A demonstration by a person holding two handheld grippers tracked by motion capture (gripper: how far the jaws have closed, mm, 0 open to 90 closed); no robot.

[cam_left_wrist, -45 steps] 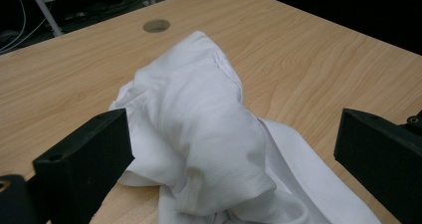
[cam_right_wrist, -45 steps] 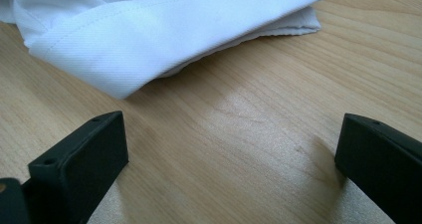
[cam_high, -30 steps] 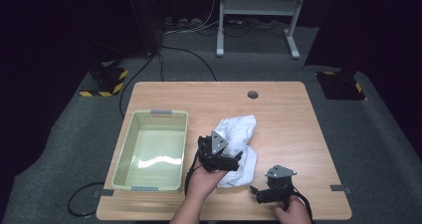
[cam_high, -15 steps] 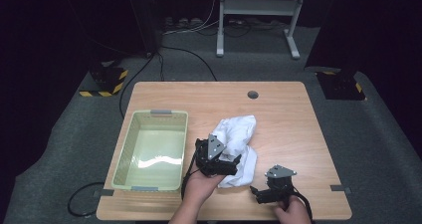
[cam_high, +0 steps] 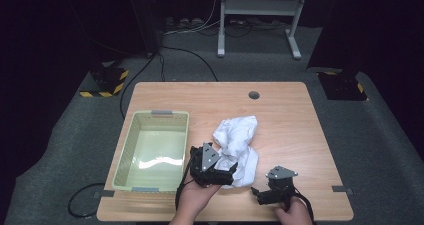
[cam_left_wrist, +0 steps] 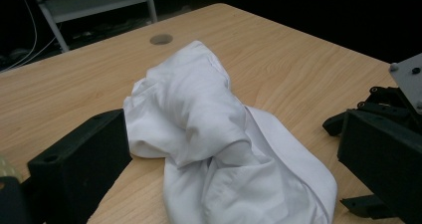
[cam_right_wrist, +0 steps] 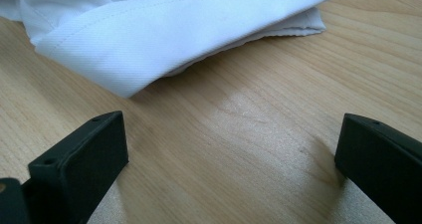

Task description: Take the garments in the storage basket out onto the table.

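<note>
A crumpled white cloth [cam_high: 237, 144] lies in the middle of the wooden table [cam_high: 300, 125]. My left gripper [cam_high: 231, 169] is at the cloth's near left edge, pointing right into it. In the left gripper view its jaws stand wide open on either side of the cloth [cam_left_wrist: 209, 129], without closing on it. My right gripper [cam_high: 256, 193] rests low on the table near the front edge, just right of the cloth, pointing left. In the right gripper view the gripper [cam_right_wrist: 231, 149] is open over bare wood, and the cloth's folded hem [cam_right_wrist: 174, 25] lies a little ahead of it.
A pale green plastic basket [cam_high: 125, 150] stands at the table's left, close to my left hand. A round cable hole [cam_high: 254, 94] sits near the far edge. The right gripper's body [cam_left_wrist: 393, 94] shows beside the cloth in the left gripper view.
My left gripper has drawn slightly back toward the front edge along the cloth's left side. The cloth and the right gripper look unmoved.
</note>
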